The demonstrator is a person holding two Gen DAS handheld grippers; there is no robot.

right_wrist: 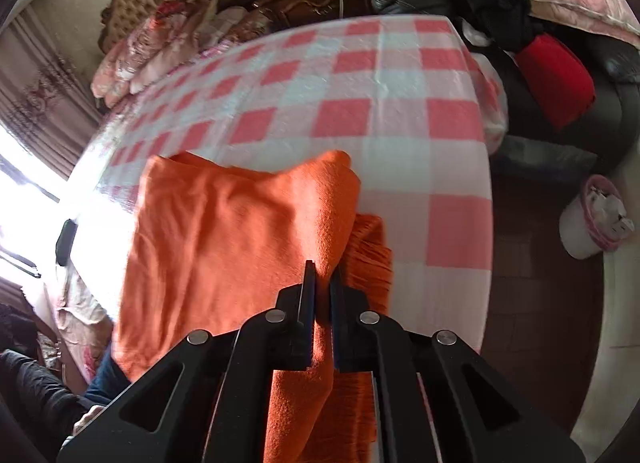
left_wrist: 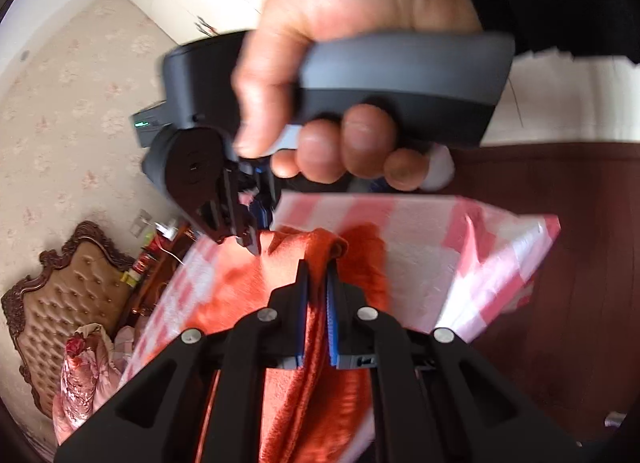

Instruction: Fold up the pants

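Both grippers, left (left_wrist: 318,263) & right (right_wrist: 323,269), clamp orange pants (right_wrist: 224,231) w/ edge raised. Mid-fold; next: carry it across checkered cloth (right_wrist: 360,75), lay flat.

Two close wrist views, seemingly downward-angled

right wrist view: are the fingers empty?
No. The right gripper has its fingers closed on a bunched fold of the orange pants lying over the checked cloth.
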